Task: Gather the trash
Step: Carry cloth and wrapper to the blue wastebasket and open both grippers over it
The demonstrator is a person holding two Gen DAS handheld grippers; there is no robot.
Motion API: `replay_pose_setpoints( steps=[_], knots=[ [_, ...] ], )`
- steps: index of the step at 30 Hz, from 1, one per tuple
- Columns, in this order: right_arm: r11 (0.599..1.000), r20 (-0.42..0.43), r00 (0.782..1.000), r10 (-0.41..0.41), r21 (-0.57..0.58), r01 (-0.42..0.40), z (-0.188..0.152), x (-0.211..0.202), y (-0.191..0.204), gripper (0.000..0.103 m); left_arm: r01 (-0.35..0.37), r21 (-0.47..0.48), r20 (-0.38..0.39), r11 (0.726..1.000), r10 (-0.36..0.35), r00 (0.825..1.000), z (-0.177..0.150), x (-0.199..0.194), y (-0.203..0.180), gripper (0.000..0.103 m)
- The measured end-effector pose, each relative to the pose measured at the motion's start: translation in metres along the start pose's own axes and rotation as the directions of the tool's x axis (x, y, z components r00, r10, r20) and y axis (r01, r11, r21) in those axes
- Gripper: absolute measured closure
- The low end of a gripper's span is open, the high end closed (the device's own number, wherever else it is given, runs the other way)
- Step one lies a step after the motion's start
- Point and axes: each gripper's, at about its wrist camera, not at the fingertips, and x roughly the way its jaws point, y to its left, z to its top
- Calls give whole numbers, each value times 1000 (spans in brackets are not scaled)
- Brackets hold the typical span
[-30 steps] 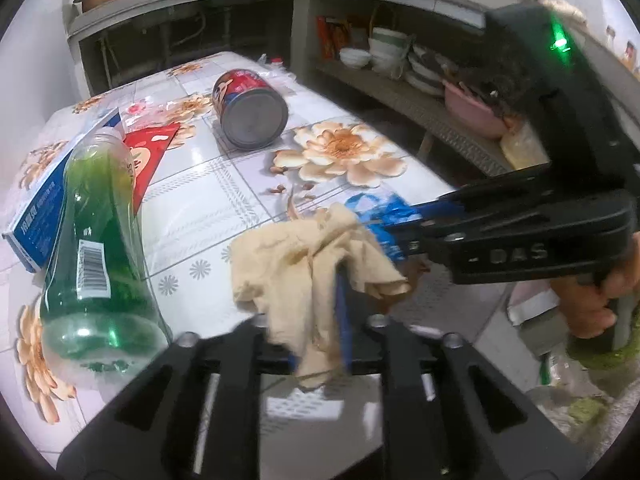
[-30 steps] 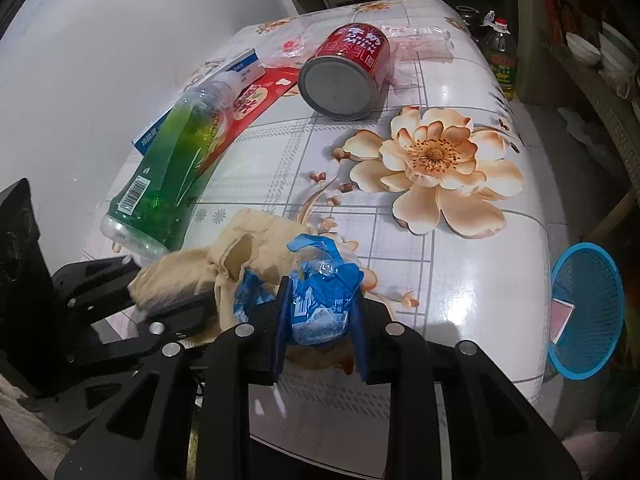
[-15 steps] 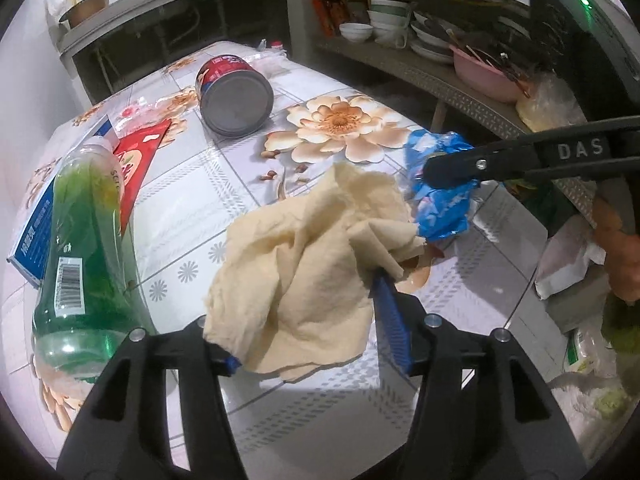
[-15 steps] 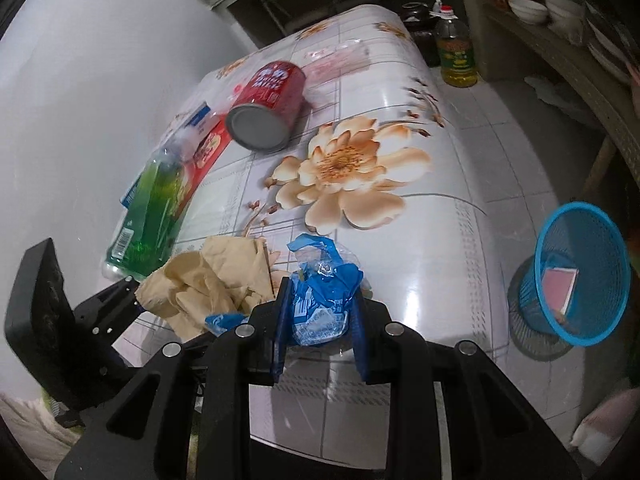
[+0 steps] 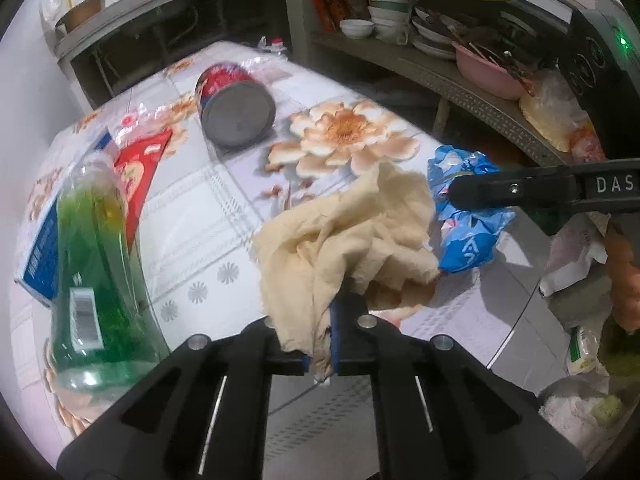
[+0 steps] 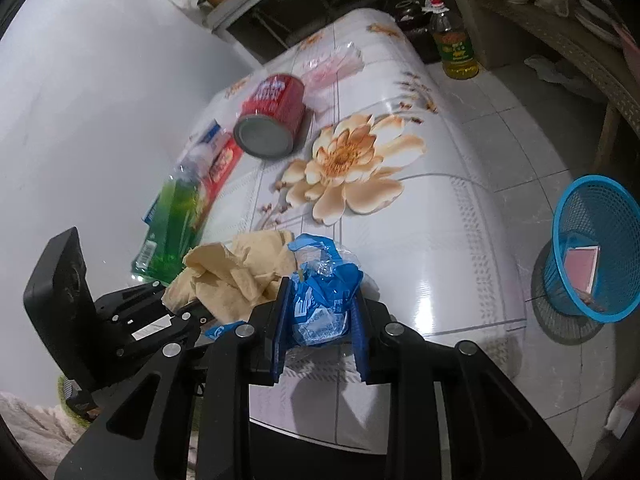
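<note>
My left gripper (image 5: 320,354) is shut on a crumpled beige cloth (image 5: 344,240), held above the table's near edge; the cloth also shows in the right wrist view (image 6: 236,272). My right gripper (image 6: 318,340) is shut on a crumpled blue plastic wrapper (image 6: 320,300), which also shows in the left wrist view (image 5: 466,216), just right of the cloth. A blue mesh waste basket (image 6: 592,248) stands on the floor to the right of the table with a pink card inside.
On the flowered table (image 6: 440,200) lie a green plastic bottle (image 5: 92,264), a red tin can (image 5: 236,104) on its side, a red packet (image 5: 140,172), a blue box (image 5: 40,256) and a clear bag (image 6: 336,64). An oil bottle (image 6: 456,48) stands on the floor. Shelves with dishes (image 5: 400,28) are behind.
Both grippers have lifted and drawn back from the table with their loads. The left gripper has closed tighter on the cloth. The basket sits nearer in the right wrist view.
</note>
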Motion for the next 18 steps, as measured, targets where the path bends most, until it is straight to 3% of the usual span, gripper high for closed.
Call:
replay_pose_setpoints(
  steps=[7, 12, 15, 18],
  knots=[
    [998, 136, 991, -19, 69, 9, 5, -52, -29, 77, 64, 44, 65, 997, -67, 996, 40, -13, -26, 98],
    [981, 249, 964, -96, 189, 49, 3, -99, -71, 77, 144, 112, 87, 983, -154, 984, 79, -8, -64, 98],
    [958, 287, 946, -150, 280, 67, -4, -123, -102, 77, 212, 153, 69, 965, -224, 972, 104, 2, -93, 98],
    [918, 288, 933, -215, 386, 92, -16, -137, -137, 77, 304, 137, 5, 943, -308, 952, 129, 22, -118, 98]
  ],
)
